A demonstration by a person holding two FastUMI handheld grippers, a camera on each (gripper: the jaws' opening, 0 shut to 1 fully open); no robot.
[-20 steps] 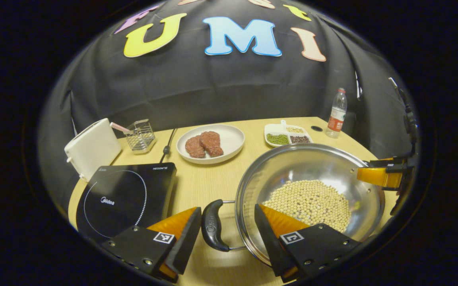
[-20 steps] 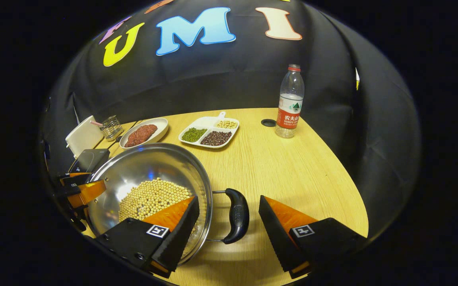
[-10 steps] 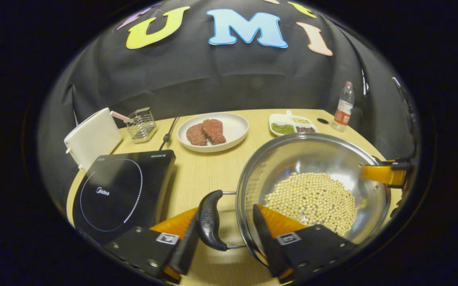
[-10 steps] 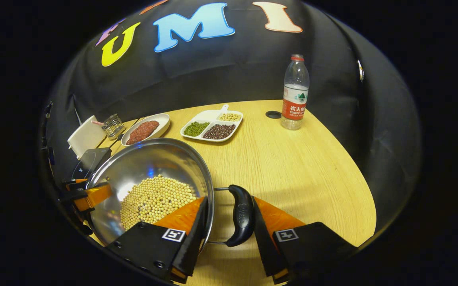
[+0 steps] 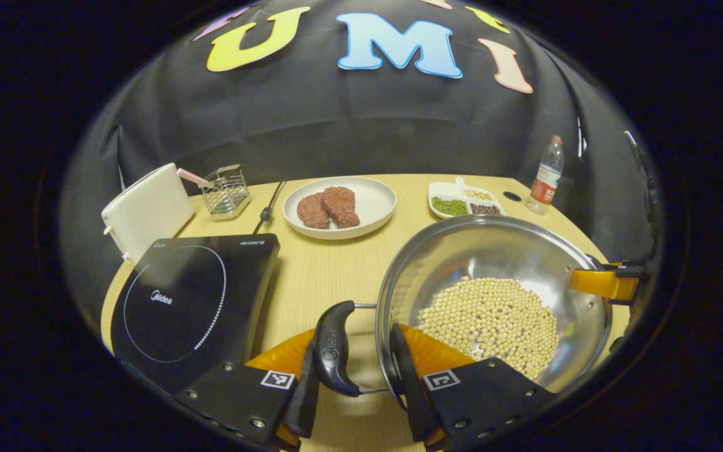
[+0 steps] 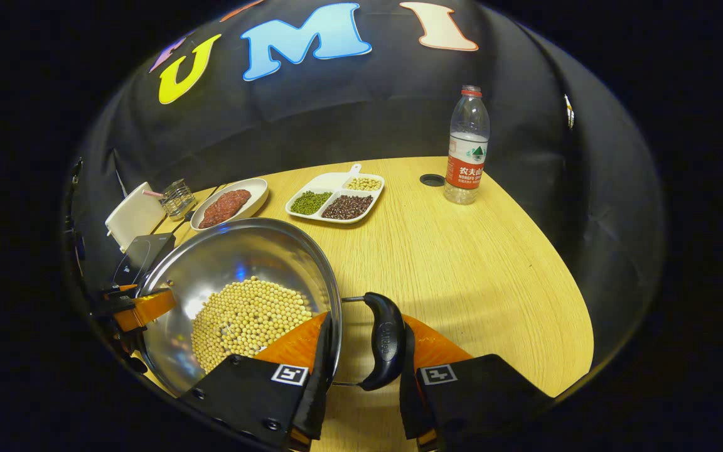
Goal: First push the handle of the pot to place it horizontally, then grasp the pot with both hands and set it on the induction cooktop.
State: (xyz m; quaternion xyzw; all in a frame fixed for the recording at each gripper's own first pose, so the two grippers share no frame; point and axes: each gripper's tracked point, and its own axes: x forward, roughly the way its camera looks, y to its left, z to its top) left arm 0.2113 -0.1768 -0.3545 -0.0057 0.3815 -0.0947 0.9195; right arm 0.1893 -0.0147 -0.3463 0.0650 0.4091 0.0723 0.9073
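While you hold it from both sides, the pot [image 5: 493, 251] is over the table [image 6: 462, 263], with a heap of pale beans [image 5: 490, 317] in its bottom. It is next to the cooktop [image 5: 192, 301] and not on it. You cannot tell from here whether the pot sits on the wood or is a little way up.

Your left gripper [image 5: 352, 339] is squeezed tight on the pot. One finger presses the outside of the handle [image 5: 331, 348], and the other finger is inside the pot, against its wall. Your right gripper [image 6: 366, 323] is squeezed tight on the pot too. It has the other handle [image 6: 383, 342] and the pot's wall pinched between its fingers in the same way. Both handles lie flat, sticking out sideways from the rim.

In the left gripper view, the cooktop is just beside the pot, on its left. Behind the pot is a white plate [image 5: 374, 207] with two pieces of meat [image 5: 328, 208] on it. A white tray [image 6: 327, 183] of green, dark and pale beans is also behind the pot, near the plate. A water bottle [image 6: 467, 150] stands upright, farther back from the pot than the tray. Past the cooktop, well away from the pot, are a white box [image 5: 148, 210] and a small wire basket [image 5: 224, 191].
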